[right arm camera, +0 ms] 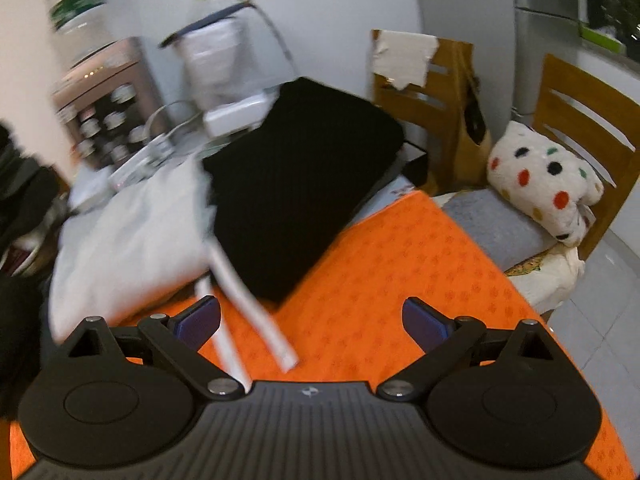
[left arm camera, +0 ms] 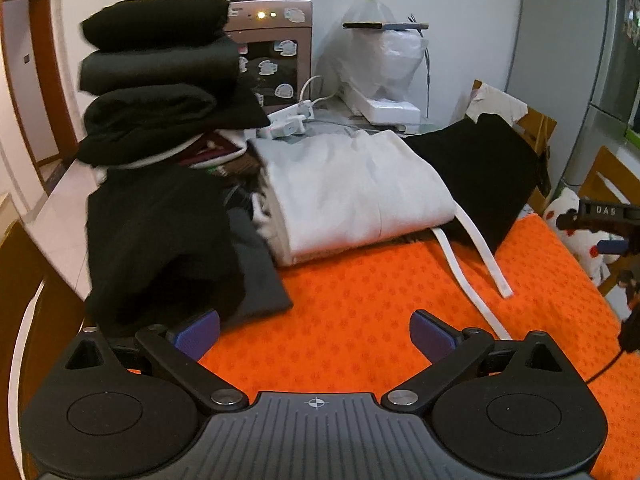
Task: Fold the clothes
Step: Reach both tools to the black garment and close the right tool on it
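A folded white garment [left arm camera: 352,192] lies on the orange mat [left arm camera: 360,320], two white straps [left arm camera: 476,252] trailing off it toward me. Left of it sits a loose dark garment [left arm camera: 160,240], and behind that a stack of folded black clothes [left arm camera: 160,76]. A black folded cloth [left arm camera: 480,168] lies to the right. My left gripper [left arm camera: 316,338] is open above bare mat, holding nothing. In the right wrist view my right gripper [right arm camera: 312,322] is open too, over the strap ends [right arm camera: 256,312], with the white garment [right arm camera: 132,232] and black cloth [right arm camera: 296,184] ahead.
A sewing machine under plastic [left arm camera: 380,72], a power strip [left arm camera: 288,120] and a stickered appliance [left arm camera: 272,48] stand at the back. Wooden chairs [right arm camera: 584,128] with a spotted plush toy [right arm camera: 548,184] and a grey cushion [right arm camera: 492,224] flank the table's right edge.
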